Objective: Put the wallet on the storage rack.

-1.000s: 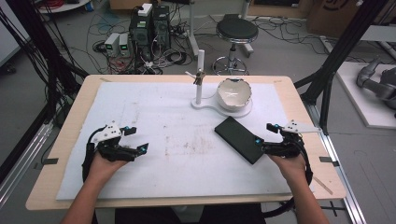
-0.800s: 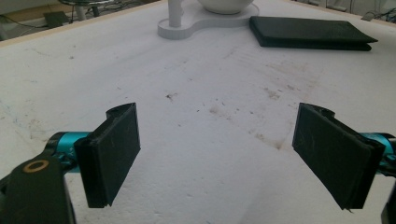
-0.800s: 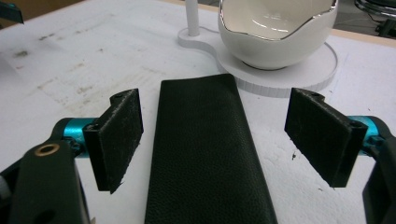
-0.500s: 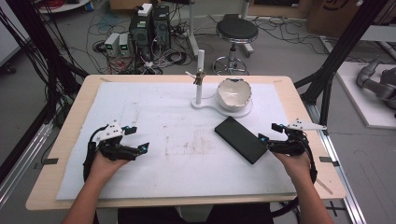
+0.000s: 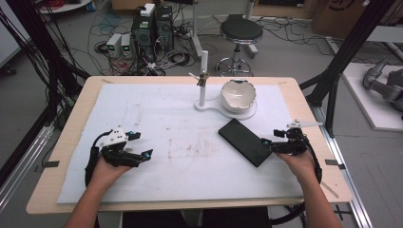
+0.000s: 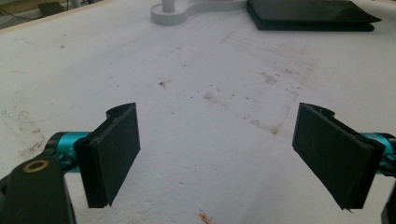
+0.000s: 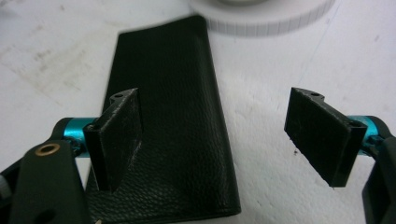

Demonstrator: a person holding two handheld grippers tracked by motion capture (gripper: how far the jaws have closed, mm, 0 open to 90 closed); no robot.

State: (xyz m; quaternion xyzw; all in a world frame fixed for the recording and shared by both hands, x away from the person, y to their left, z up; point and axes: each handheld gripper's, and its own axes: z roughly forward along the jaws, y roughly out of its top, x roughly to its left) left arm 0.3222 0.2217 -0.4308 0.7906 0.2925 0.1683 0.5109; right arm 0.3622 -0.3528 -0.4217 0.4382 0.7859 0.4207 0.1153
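Left gripper (image 5: pixel 141 144): held low at the near left, jaws spread wide, pointing right. Right gripper (image 5: pixel 267 145): held low at the near right, jaws spread wide, pointing left. Forearms enter from below.

Over the last second the right claw (image 5: pixel 267 144) has drifted slightly to the right in the high view, then back in toward the near end of the black wallet (image 5: pixel 245 142). The left claw (image 5: pixel 142 145) has slid a little lower in the frame.
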